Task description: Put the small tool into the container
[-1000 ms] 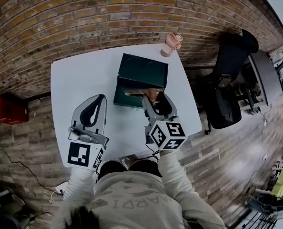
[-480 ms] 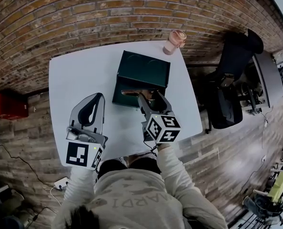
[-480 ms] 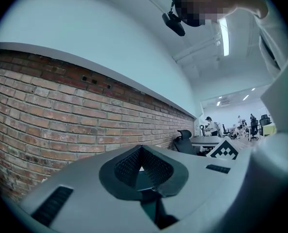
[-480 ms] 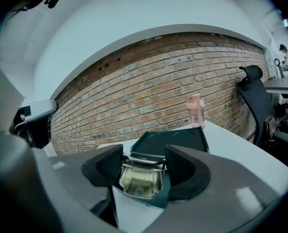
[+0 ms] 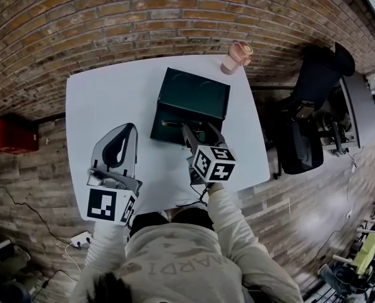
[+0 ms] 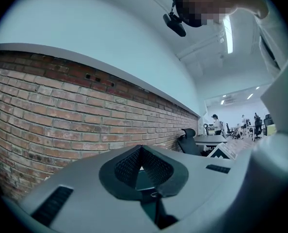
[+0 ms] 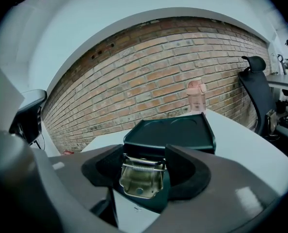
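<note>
1. Step in hand: carrying the small tool (image 7: 140,181) to the container (image 5: 197,93). It is not in yet.
2. The right hand-held gripper (image 5: 200,131) has its jaws partly closed on the tool's two sides, so it looks gripped. It hangs at the container's near edge, above the table (image 5: 105,100).
3. The left hand-held gripper (image 5: 132,130) is empty, with its jaw tips meeting. It sits over the table's left part, well apart from the container.
4. Next move, as a judgement: bring the tool over an opening, lower it, then let the jaws part. Neither view shows clearly whether the near end is open, so the lid may need attention first.
5. The tool is brass-coloured sheet metal, shiny and clip-like, with a coil spring across its top and a rivet hole low down.
6. The container is a dark green, smooth, rectangular box with rounded corners and two round recesses in its top.
7. The jaw pads are black and textured, and the table is plain matte white.
8. A pink lidded cup (image 5: 236,57) stands at the table's far edge.
</note>
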